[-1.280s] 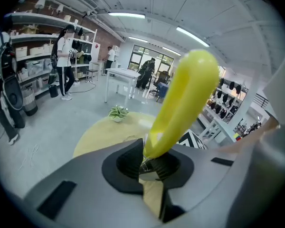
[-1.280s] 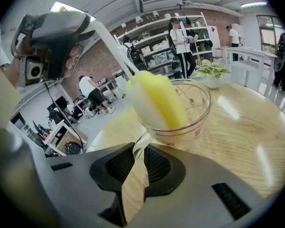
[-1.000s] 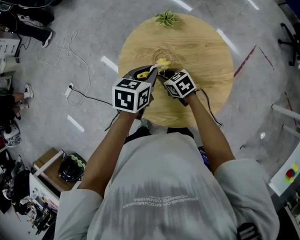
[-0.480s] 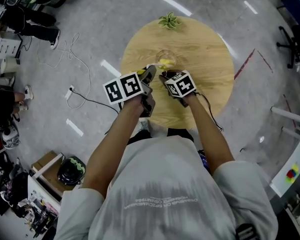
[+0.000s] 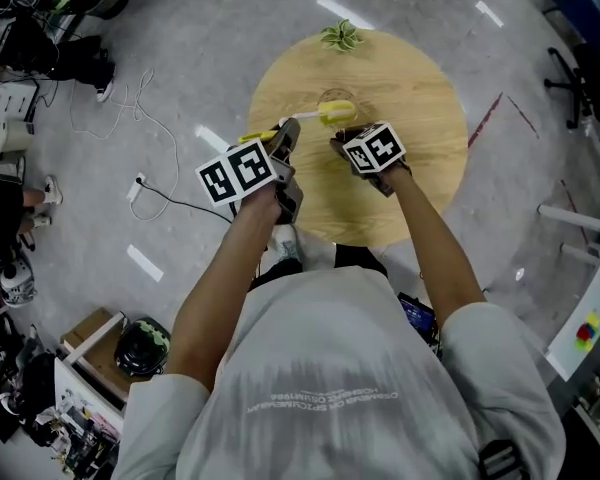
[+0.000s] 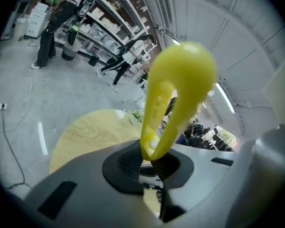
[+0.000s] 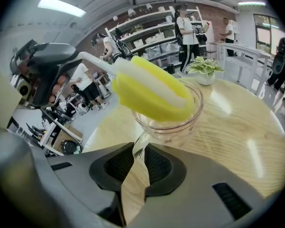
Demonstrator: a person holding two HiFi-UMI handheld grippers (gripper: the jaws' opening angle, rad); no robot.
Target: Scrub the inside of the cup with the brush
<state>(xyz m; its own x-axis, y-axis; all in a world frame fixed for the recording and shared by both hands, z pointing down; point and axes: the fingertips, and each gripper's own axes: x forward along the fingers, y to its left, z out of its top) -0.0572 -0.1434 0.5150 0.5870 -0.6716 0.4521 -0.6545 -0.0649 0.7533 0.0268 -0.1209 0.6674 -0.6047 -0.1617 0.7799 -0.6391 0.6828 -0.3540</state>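
My left gripper (image 5: 286,136), clamped on the brush (image 7: 152,96), has rolled its head up across the cup (image 7: 175,127) rim; right gripper (image 5: 341,140) pinches the handle (image 7: 139,145), so I must dip back in

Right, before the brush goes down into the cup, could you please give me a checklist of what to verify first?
1. Left gripper clamped on the brush by its yellow loop handle: ok.
2. Right gripper pinching the clear handle of the cup: ok.
3. Cup upright with its mouth open upward: ok.
4. Sponge head inside the cup: not ok. It lies tilted across the rim.
5. Plant out of the way: ok. It stands apart at the far table edge.
6. Water or soap in the cup: cannot tell.
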